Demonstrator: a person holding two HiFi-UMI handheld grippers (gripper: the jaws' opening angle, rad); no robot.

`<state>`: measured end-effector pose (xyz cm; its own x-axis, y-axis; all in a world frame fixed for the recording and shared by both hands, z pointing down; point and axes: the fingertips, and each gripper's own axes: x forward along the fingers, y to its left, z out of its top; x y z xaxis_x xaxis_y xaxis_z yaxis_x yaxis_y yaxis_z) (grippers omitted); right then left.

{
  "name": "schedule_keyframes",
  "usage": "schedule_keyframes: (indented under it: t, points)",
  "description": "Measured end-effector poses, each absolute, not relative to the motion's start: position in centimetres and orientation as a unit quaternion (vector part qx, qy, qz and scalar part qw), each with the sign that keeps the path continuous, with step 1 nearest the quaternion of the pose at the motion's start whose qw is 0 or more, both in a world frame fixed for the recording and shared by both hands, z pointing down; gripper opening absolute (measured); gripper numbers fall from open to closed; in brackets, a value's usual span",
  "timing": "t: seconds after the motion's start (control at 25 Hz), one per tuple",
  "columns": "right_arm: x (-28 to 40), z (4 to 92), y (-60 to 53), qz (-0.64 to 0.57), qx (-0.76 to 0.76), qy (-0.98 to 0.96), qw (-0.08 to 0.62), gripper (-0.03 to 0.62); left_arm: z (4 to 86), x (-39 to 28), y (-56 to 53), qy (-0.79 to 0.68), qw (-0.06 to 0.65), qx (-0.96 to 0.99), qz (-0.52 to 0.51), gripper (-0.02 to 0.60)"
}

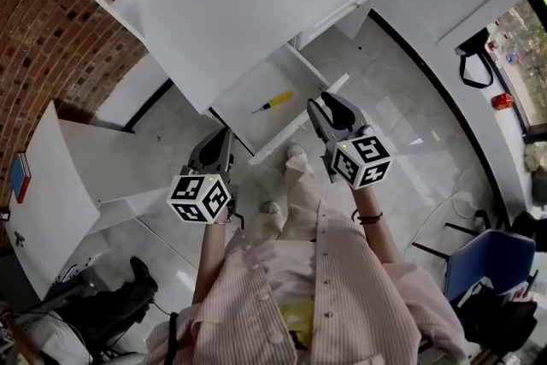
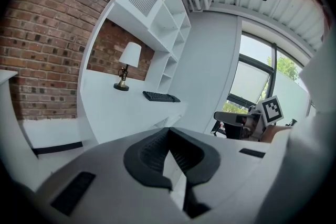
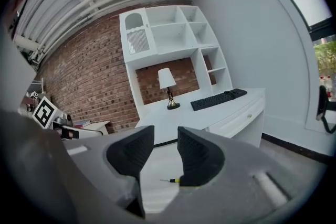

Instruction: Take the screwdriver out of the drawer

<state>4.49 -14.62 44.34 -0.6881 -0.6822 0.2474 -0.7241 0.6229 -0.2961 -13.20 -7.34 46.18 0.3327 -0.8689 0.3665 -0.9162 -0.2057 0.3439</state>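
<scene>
Screwdriver (image 1: 273,103) diagonal in drawer (image 1: 253,81), tip left, handle right.

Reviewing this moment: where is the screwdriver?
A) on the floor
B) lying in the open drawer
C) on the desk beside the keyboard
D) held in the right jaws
B: the screwdriver lies loose on the bottom of the open drawer, and the right gripper above it has its jaws apart with nothing between them.
</scene>
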Motion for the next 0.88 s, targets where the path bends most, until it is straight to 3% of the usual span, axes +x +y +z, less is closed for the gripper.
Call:
schedule_keyframes:
  t: [0.88]
  points:
    - [-1.9, 55.0, -25.2, 0.182, 0.119, -0.939, 0.267, 0.132, 54.4, -12.5, -16.0, -0.656, 0.351, 0.667, 0.044, -0.002]
